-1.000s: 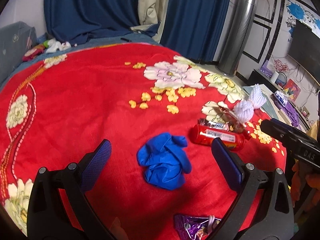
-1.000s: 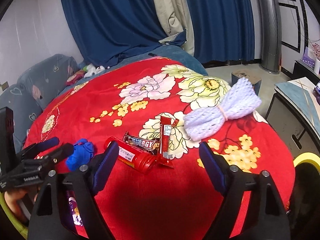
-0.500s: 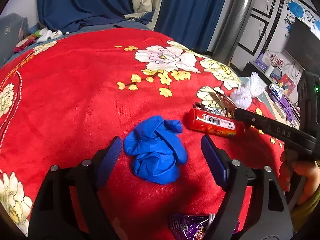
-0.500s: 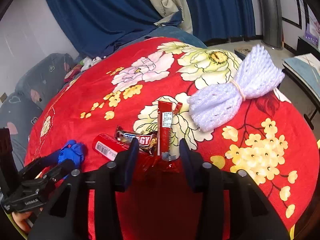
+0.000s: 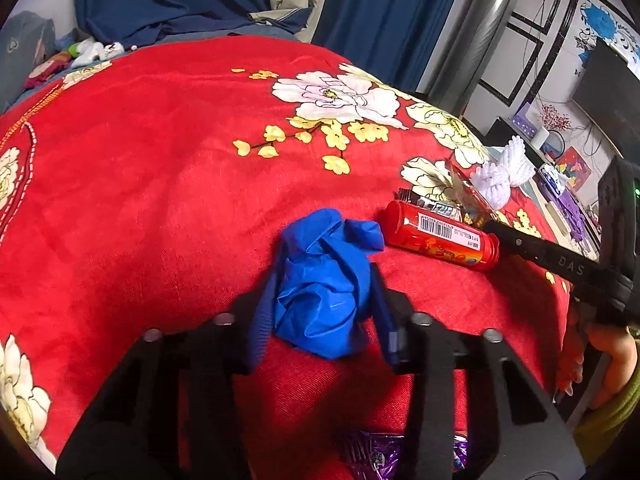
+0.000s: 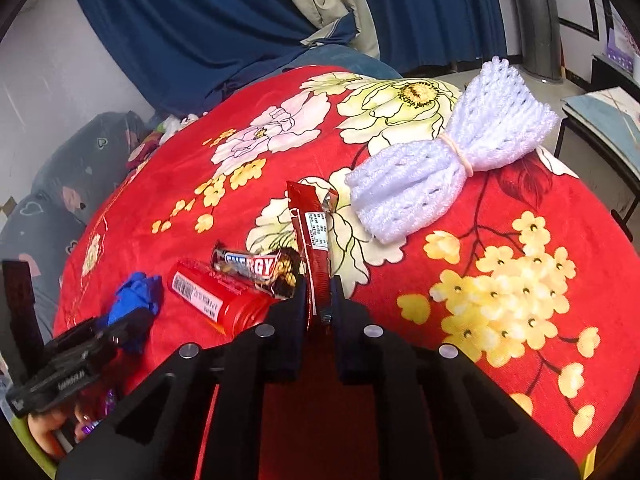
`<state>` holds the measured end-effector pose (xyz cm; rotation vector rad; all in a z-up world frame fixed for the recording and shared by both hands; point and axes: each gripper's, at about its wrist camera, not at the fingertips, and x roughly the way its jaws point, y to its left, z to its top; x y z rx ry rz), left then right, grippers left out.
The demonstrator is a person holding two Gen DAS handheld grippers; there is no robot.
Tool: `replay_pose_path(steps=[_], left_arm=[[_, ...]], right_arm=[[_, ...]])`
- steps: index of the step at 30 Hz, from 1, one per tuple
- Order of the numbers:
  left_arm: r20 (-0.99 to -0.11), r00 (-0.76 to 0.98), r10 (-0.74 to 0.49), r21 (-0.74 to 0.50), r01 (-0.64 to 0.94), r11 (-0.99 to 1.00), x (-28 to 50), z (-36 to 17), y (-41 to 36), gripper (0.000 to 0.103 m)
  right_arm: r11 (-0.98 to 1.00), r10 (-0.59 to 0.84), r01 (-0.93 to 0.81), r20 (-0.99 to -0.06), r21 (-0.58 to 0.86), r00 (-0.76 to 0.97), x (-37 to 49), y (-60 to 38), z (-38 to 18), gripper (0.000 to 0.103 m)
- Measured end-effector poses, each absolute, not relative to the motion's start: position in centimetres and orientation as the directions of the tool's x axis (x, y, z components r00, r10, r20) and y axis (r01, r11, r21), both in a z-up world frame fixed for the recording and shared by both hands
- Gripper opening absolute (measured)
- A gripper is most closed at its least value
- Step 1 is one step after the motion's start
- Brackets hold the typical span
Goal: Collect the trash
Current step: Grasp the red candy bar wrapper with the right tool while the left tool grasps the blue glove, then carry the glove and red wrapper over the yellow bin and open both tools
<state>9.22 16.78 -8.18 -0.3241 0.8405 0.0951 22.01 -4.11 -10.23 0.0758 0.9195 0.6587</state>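
Trash is best lifted only once both closing grips are firm: left gripper (image 5: 322,304) around the blue glove (image 5: 326,280), right gripper (image 6: 319,300) pinching the red sachet (image 6: 314,240) near the blanket's (image 6: 520,208) front edge.

A bright red blanket (image 5: 160,200) printed with large white and cream flowers and small yellow blossoms covers the surface. Near its middle lies a crumpled royal-blue glove (image 5: 324,280). To its right a red tube (image 5: 440,236) carries a white barcode label. Beyond it sit a dark wrapper (image 6: 256,268) lettered in white and blue, and a glossy red sachet (image 6: 314,240) with a white label. Far right lies a pale lavender-white foam net (image 6: 444,164). Navy curtains (image 6: 200,28) hang behind.
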Motion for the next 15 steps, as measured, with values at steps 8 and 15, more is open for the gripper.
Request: replay_pose_path(steps=[8,15], left_arm=[[-0.739,0.671,-0.058,-0.25,-0.193,0.949,9.2,-8.0,16.6,0.015],[-0.688,0.724,-0.052,-0.27,-0.19,0.944,8.5,-6.3,17.2,0.013]], right_arm=[[0.805,0.554,-0.499,-0.707,0.32,0.44,20.5,-5.0,-10.2,0.011],[0.8,0.571,-0.493,-0.688,0.343,0.448,18.9,-6.7,-9.8,0.011]])
